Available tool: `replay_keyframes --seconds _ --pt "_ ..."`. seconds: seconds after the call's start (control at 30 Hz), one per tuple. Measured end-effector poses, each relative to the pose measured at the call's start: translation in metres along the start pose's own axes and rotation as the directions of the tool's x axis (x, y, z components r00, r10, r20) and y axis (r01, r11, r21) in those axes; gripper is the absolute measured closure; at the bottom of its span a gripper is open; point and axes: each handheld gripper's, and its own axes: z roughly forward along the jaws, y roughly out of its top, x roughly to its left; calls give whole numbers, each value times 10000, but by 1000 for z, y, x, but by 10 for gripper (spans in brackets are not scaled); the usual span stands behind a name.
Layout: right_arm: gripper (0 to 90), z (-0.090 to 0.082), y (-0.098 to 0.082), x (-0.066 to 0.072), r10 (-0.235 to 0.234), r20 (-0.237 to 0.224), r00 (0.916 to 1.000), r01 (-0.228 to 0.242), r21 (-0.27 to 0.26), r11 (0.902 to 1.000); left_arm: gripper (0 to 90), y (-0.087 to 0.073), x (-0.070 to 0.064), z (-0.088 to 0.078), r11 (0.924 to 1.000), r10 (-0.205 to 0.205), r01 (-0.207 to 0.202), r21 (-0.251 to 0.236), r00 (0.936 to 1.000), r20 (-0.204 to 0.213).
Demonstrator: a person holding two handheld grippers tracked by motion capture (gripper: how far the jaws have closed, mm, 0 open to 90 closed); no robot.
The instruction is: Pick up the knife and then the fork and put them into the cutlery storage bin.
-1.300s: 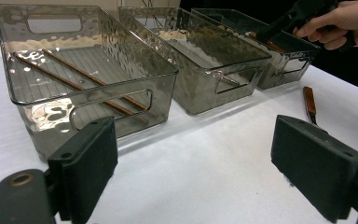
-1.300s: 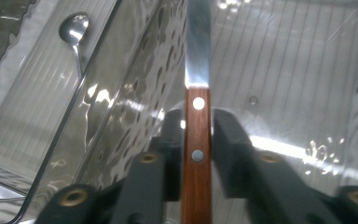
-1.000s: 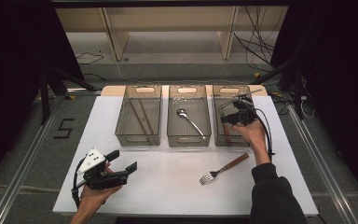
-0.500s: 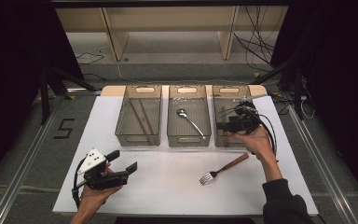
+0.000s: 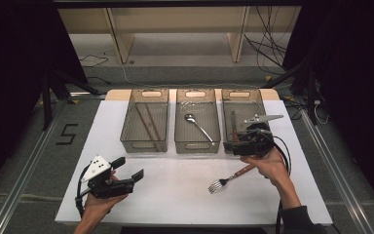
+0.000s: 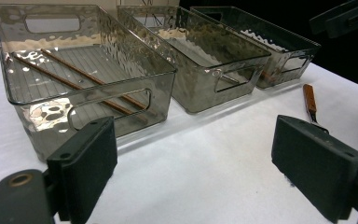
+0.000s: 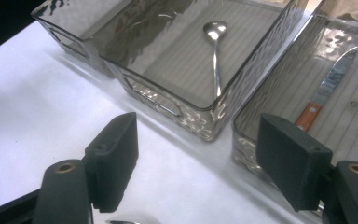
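A fork (image 5: 226, 180) with a wooden handle lies on the white table (image 5: 175, 195), just in front of the right hand. My right gripper (image 5: 230, 142) hovers by the front wall of the right bin (image 5: 262, 105). Its jaws have just been opening and stand open with nothing between them (image 7: 196, 158). That bin holds a wooden-handled knife (image 7: 328, 88). A spoon (image 7: 216, 51) lies in the middle bin (image 5: 197, 145), and two chopsticks (image 6: 74, 81) lie in the left bin (image 5: 145, 146). My left gripper (image 5: 130, 168) rests at the near left, open and empty (image 6: 193, 158).
The three smoky clear bins stand side by side at the back of the table. Wooden shelving and loose cables lie on the floor beyond. The fork's handle (image 6: 309, 99) shows past my left gripper's right jaw.
The right gripper has drawn back from over the right bin toward the person, to the bin's front wall, with its jaws spreading. The left gripper has not moved.
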Motion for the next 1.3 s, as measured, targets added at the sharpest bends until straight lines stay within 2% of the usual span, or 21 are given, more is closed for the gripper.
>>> replay_keyframes --seconds 0.23,0.33,0.43,0.53,0.73,0.93,1.17,1.3 --pt "306 1 -12 4 -120 -118 9999 121 70 9999 135 0 0 0 10000 14 -14 26 10000 6" --pt "332 5 -18 4 -169 -118 9998 172 229 9996 135 0 0 -1 10000 23 -23 50 10000 2" --pt "378 11 -25 4 -349 69 9994 345 517 9981 135 0 0 -1 10000 27 -27 34 10000 11" --pt "428 16 -31 2 -323 173 9993 308 793 9964 135 0 1 -1 10000 23 -23 39 10000 15" --pt "563 26 -42 -5 -509 741 9960 413 1256 9912 135 0 0 -1 10000 29 -29 33 10000 20" --pt "727 35 -54 -18 -505 1560 9865 254 1593 9869 135 0 0 -1 10000 12 -12 30 10000 23" --pt "860 42 -63 -32 -522 2106 9762 83 2040 9789 135 0 -1 0 10000 22 -22 7 10000 37" --pt "897 45 -69 -39 -413 2184 9750 -86 2227 9749 135 0 -1 0 10000 29 -29 -2 10000 44"
